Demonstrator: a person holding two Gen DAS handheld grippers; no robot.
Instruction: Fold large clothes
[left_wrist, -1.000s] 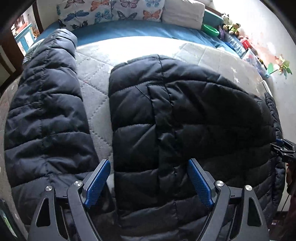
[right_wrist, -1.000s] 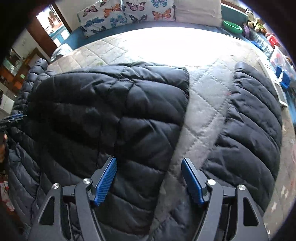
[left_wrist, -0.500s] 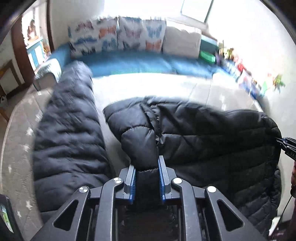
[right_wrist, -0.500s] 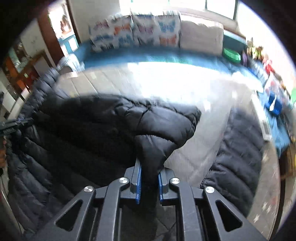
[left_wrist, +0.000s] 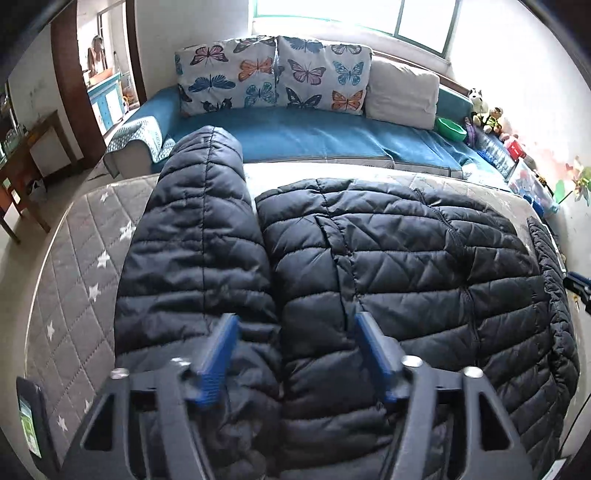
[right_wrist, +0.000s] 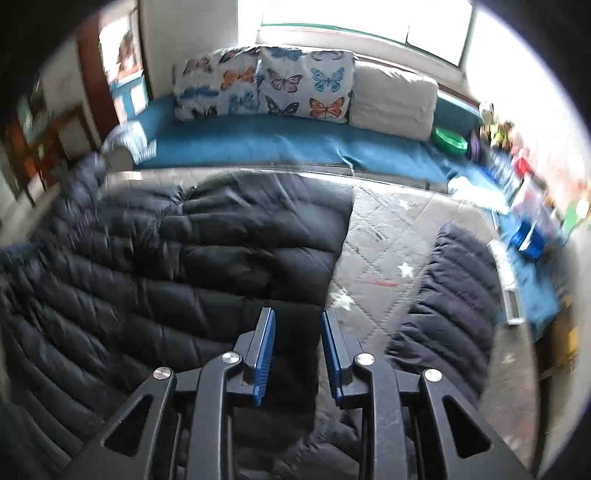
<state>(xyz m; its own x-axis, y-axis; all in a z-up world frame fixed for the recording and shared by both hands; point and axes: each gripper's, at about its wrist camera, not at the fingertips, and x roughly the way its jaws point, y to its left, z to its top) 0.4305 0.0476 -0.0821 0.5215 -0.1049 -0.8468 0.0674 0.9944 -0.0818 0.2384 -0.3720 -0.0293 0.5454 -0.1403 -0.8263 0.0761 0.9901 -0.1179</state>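
A large black quilted puffer jacket (left_wrist: 406, 266) lies spread on a grey quilted mattress (left_wrist: 74, 266). Its left sleeve (left_wrist: 195, 236) lies straight, close along the body. My left gripper (left_wrist: 295, 325) is open and empty above the body's near left part. In the right wrist view the jacket body (right_wrist: 207, 258) lies at the left and the right sleeve (right_wrist: 454, 295) lies apart at the right, with bare mattress (right_wrist: 373, 266) between. My right gripper (right_wrist: 297, 321) is partly open, empty, over the body's right edge.
A blue couch (left_wrist: 314, 136) with butterfly cushions (left_wrist: 273, 74) and a beige cushion (left_wrist: 402, 92) runs behind the mattress. A green bowl (left_wrist: 450, 127), toys and boxes line the right side. A wooden table (left_wrist: 22, 162) and a doorway are at the far left.
Both grippers had shut on the jacket's bottom corners and lifted them. Now both have let go and the body lies flat again. The left jaws opened wide, the right ones partly.
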